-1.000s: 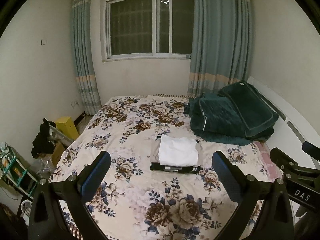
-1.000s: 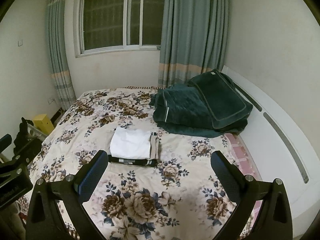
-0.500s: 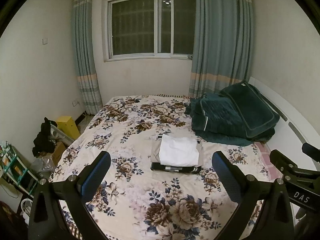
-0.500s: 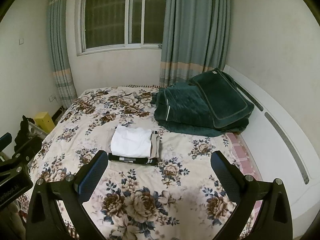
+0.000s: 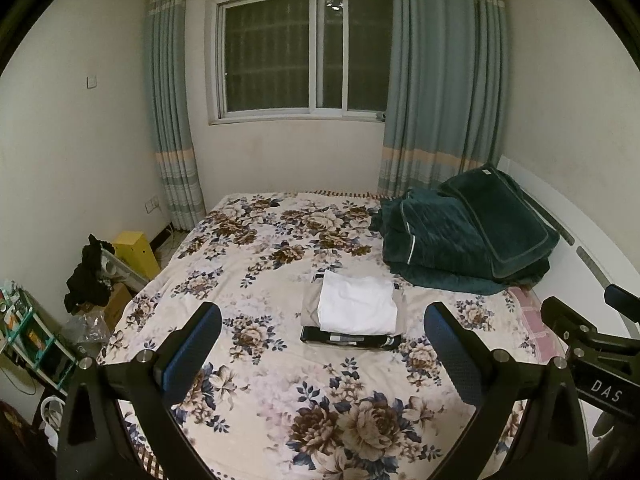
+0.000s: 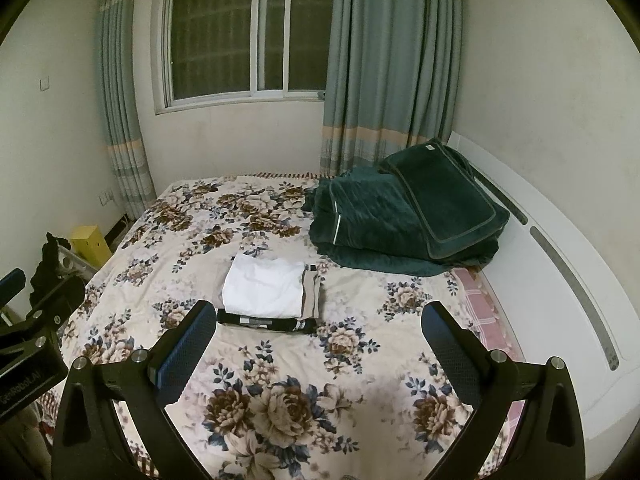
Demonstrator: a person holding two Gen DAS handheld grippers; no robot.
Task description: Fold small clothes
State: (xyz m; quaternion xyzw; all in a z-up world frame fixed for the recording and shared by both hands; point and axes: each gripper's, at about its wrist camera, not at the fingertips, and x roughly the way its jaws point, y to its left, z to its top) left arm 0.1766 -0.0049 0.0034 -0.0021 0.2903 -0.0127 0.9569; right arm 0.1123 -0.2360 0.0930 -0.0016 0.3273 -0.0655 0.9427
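A small stack of folded clothes lies mid-bed: a white garment (image 5: 357, 305) (image 6: 264, 288) on top, a beige one (image 5: 308, 307) (image 6: 312, 294) under it, and a dark one with a light stripe (image 5: 348, 337) (image 6: 266, 323) at the bottom. My left gripper (image 5: 322, 350) is open, held well back above the near end of the bed, nothing between its fingers. My right gripper (image 6: 318, 346) is open too, equally far back and holding nothing. The right gripper's body (image 5: 592, 360) shows at the right edge of the left wrist view, and the left one's (image 6: 24, 340) at the left edge of the right wrist view.
The bed has a floral sheet (image 5: 256, 264) (image 6: 192, 224). A folded dark green quilt (image 5: 460, 236) (image 6: 400, 220) lies at the far right by the white headboard (image 6: 560, 264). Left of the bed stand a yellow box (image 5: 136, 252), dark clothing on a rack (image 5: 86, 276) and a shelf (image 5: 24, 340).
Both views have drifted slightly, so the stack and quilt sit a touch higher in frame. The clothes have not moved and both grippers stay open.
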